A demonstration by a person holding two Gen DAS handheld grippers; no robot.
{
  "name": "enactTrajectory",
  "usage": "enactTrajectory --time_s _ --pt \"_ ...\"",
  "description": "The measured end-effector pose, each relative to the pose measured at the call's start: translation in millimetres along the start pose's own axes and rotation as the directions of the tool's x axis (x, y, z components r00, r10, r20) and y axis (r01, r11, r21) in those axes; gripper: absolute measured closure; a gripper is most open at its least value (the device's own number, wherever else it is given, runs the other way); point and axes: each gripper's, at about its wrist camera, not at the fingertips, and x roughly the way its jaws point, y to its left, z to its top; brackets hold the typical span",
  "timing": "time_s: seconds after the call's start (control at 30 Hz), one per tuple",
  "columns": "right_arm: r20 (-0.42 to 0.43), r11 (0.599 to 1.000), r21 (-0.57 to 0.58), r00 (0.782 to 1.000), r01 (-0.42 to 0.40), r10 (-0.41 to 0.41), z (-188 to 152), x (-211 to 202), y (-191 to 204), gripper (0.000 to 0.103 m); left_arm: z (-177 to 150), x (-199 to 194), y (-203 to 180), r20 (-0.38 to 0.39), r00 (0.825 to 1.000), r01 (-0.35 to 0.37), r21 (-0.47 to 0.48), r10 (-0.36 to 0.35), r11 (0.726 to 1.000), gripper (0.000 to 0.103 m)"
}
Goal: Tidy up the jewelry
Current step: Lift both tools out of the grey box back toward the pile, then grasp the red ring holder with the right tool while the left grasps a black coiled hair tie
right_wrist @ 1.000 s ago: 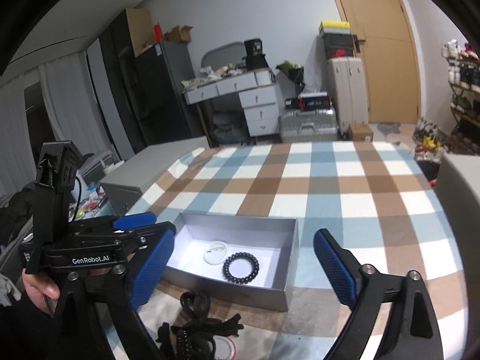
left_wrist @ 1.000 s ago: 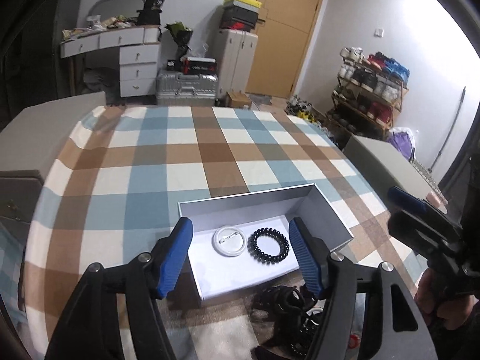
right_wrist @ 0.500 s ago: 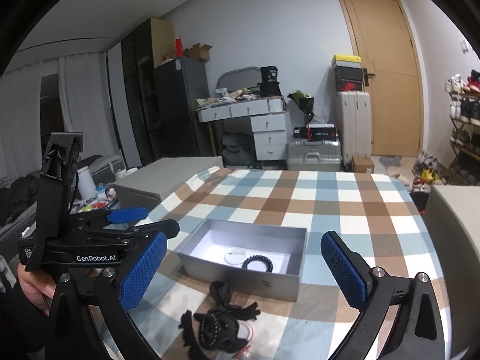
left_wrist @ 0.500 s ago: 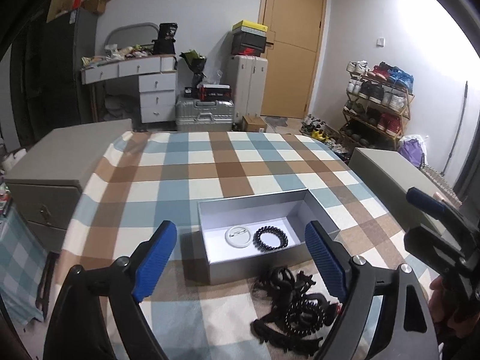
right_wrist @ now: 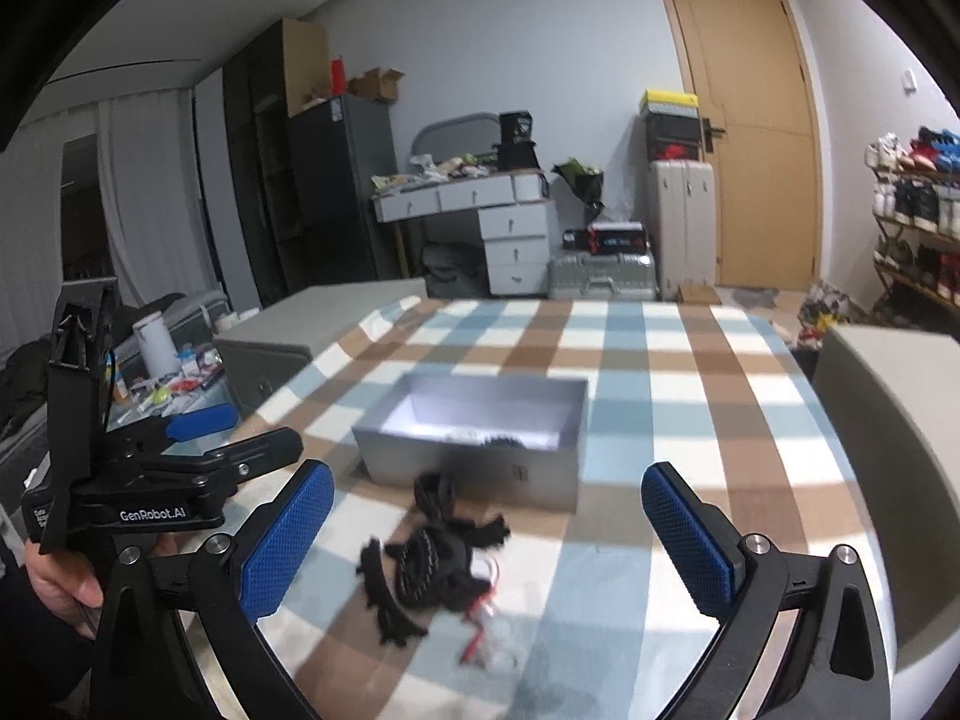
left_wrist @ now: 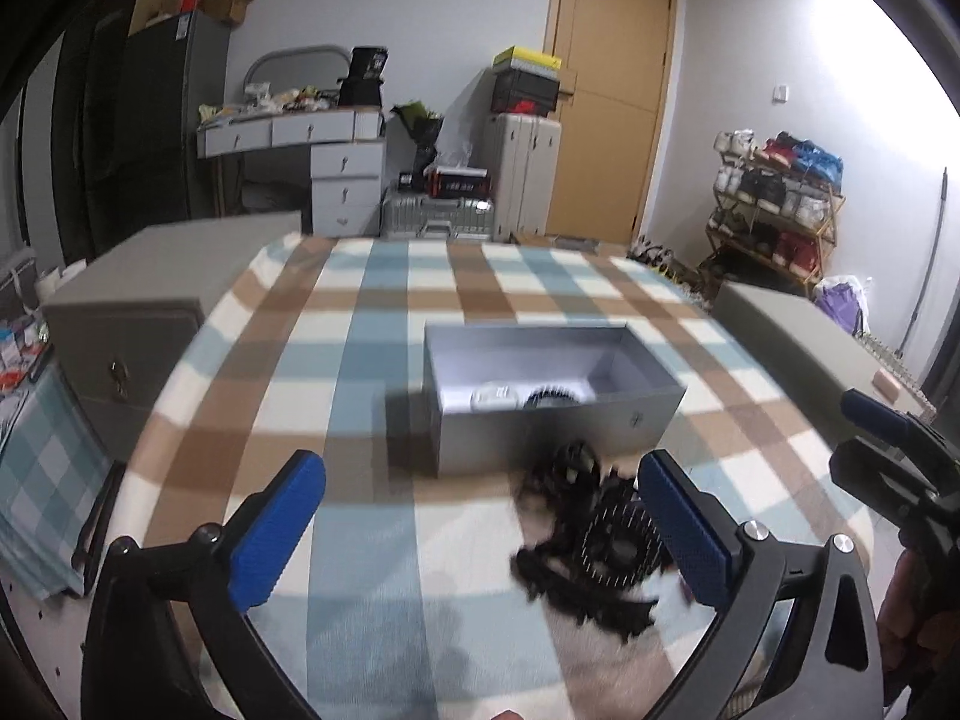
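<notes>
Left wrist view
Left gripper: its two blue fingers are spread far apart. It holds nothing and touches nothing.
Box: a gray open box sits on the checked table, in the middle, nearer the near edge.
In the box: a white round thing and a black bead ring lie side by side at the front wall.
Black pile: a tangle of dark jewelry lies on the table just in front of the box. The right blue finger covers part of it. It is blurry.
Right gripper: seen at the right edge. I cannot tell from here how open it is.

Right wrist view
Right gripper: blue fingers spread wide, holding nothing.
Box: in front of the gripper, past the pile.
Black pile: on the table between the fingers and the box, with small red and white bits at its near side.
Left gripper: at the left, in a hand.
</notes>
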Motion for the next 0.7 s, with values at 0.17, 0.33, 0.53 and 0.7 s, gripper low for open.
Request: enactTrajectory --time_s 0.17,0.33,0.53,0.7 --pt "-0.079 1.0 0.016 0.997 -0.004 0.005 -25.5 8.8 -5.0 0.0 -20.6 -1.8 3.8 -0.045 0.999 -0.024 0.006 0.024 1.0 0.001" --pt "-0.144 1.0 -0.006 0.989 0.017 -0.018 -48.8 18.6 -0.2 0.0 -36.3 -1.5 6.8 -0.096 0.995 -0.038 0.005 0.038 0.999 0.001" --pt "-0.213 0.999 -0.044 0.977 0.005 -0.014 -66.4 33.5 7.6 0.019 -44.7 0.4 7.8 -0.146 0.989 -0.025 -0.008 0.024 1.0 0.001" --pt "-0.241 1.0 -0.021 0.97 -0.022 0.017 -72.1 39.2 9.9 0.029 -47.5 -1.7 8.0 -0.152 0.988 -0.016 -0.01 0.014 1.0 0.001"
